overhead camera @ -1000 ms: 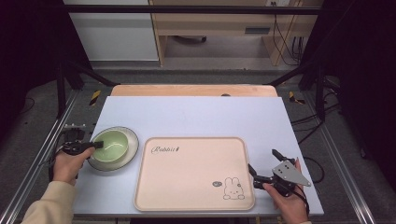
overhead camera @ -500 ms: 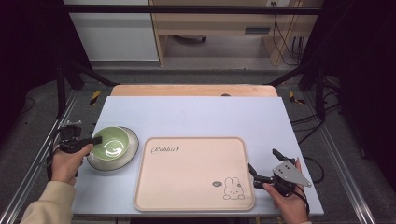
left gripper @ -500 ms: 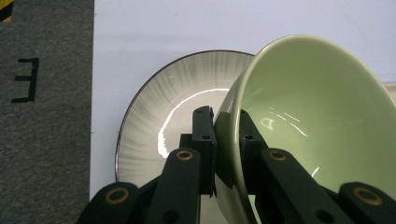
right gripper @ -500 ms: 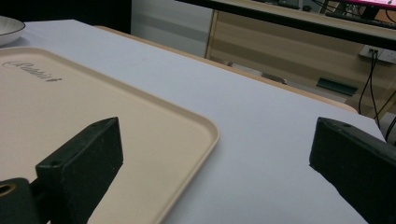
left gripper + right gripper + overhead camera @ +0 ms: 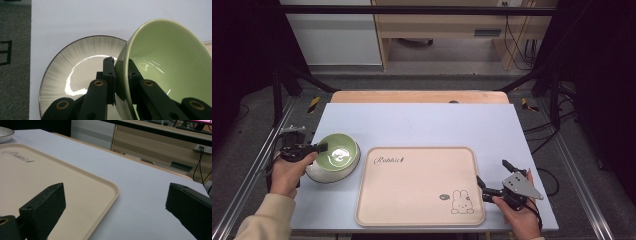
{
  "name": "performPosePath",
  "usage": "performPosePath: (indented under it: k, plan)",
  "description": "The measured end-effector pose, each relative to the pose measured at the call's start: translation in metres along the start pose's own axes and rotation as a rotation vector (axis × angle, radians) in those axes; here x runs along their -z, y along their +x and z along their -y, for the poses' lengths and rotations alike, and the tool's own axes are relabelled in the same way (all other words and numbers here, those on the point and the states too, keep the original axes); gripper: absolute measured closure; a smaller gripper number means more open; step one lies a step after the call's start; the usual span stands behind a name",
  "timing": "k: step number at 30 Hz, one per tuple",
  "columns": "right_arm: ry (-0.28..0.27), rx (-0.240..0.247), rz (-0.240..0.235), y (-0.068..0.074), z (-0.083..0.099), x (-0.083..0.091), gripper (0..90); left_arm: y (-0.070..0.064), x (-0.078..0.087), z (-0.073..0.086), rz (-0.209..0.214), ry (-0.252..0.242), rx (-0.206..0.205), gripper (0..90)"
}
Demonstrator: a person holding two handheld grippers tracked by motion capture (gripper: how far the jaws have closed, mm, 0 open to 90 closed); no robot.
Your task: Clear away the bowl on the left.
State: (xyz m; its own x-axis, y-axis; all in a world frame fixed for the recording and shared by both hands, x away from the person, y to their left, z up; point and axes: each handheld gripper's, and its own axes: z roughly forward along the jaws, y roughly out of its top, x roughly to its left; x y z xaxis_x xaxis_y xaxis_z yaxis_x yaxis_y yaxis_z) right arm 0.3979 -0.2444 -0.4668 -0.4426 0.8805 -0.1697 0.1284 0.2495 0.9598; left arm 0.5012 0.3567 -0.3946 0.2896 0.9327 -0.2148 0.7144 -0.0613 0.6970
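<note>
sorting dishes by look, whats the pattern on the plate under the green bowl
Fine grey radial streaks with a thin dark rim on the plate; left gripper view shows it best.

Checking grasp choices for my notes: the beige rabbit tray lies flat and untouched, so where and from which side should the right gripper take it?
Probably by the raised rim of the rabbit tray at its right edge, nearest the right gripper, whose jaws stand open beside it. The tray lies flat on the table, so one jaw would go over the lip and one under, coming in low from the right.

Both grippers are black, the left gripper [image 5: 121, 72] with brass-ringed screw holes along its jaws, the right gripper [image 5: 494, 177] topped by a grey three-cornered plate (a cream sleeve [image 5: 262, 220] at seven o'clock).
</note>
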Motion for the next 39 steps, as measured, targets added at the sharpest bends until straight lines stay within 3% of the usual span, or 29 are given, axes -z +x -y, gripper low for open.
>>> performPosePath:
  k: [6, 23, 39]
  plan:
    - [-0.015, -0.001, -0.005, 0.000, 0.000, 0.000, 2.5, -0.007, 0.000, -0.004, 0.011, -0.011, -0.001, 82.1]
    - [-0.033, 0.008, 0.024, -0.002, 0.001, -0.001, 2.0, -0.028, 0.001, -0.014, 0.039, -0.011, -0.052, 82.1]
    - [-0.035, 0.008, 0.026, -0.002, 0.001, 0.000, 2.0, -0.058, -0.008, -0.017, 0.086, -0.003, -0.103, 82.1]
